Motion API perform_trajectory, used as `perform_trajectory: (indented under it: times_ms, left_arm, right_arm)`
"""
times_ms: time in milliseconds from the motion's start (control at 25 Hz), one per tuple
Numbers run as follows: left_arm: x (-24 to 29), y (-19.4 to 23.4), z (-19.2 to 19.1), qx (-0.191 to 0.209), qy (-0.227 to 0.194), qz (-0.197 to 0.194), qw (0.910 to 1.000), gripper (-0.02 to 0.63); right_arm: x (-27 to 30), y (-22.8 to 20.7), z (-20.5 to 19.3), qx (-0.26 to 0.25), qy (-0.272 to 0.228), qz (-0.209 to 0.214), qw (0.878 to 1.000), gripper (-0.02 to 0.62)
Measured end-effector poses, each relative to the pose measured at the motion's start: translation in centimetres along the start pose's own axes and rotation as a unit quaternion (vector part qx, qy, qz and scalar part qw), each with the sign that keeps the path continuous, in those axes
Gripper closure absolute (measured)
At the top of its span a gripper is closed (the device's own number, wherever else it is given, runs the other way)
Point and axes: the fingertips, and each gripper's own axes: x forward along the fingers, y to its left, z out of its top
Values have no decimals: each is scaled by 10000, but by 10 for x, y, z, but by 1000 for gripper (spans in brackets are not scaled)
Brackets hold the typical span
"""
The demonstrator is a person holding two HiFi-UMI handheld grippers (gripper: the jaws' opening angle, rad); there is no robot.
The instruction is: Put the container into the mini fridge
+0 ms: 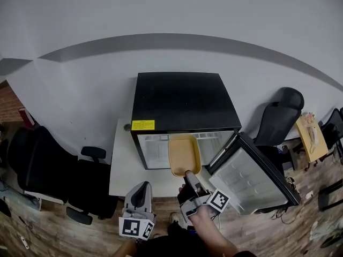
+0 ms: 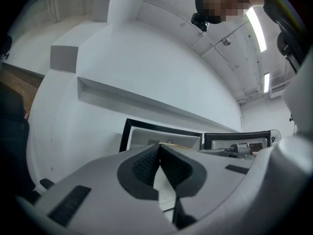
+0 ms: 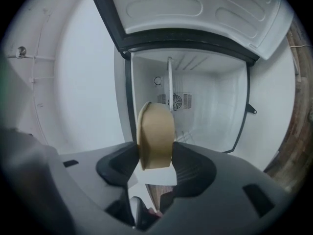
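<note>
The mini fridge [image 1: 182,98] stands open on the white surface [image 1: 122,165]. In the right gripper view its cavity looks bare except for a thin shelf [image 3: 169,89] and a rear fan [image 3: 175,102]. That shelf is the likeliest snag. If the load goes in at the wrong height, its far edge could strike the shelf or the black frame and stop short.

The door [image 1: 252,173] hangs wide to the right with nothing holding it. If it swung back, it would meet the right arm.

The tan container [image 1: 184,155] hovers at the mouth of the opening, above the front edge of the surface and not yet resting on anything. The right gripper [image 1: 188,176] has its jaws clamped on the container's near rim only. The rest reaches out unsupported, so it could droop, pivot in the pads or slip free if it is bumped or pushed in quickly. If the jaws let go before it is seated well inside, it could tip back out over the sill.

The left gripper [image 1: 140,194] hangs low by the front edge of the surface, its jaws together on nothing. It can neither steady the load nor hold the door.

Count:
- one mini fridge
- one door
- one surface
- one shelf
- one container
- two grippers
- one fan
</note>
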Motion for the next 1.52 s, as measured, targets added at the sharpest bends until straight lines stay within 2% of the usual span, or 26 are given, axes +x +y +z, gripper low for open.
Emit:
perform_trajectory:
  times_ms: [600, 1520]
  left_arm:
    - [42, 11, -5, -27, 19, 203, 9998, 598]
    - [50, 31, -9, -151, 74, 364, 9992, 598]
  right_arm:
    - [56, -20, 41, -81, 13, -246, 9997, 377]
    - [110, -34, 72, -131, -216, -449, 9987, 385]
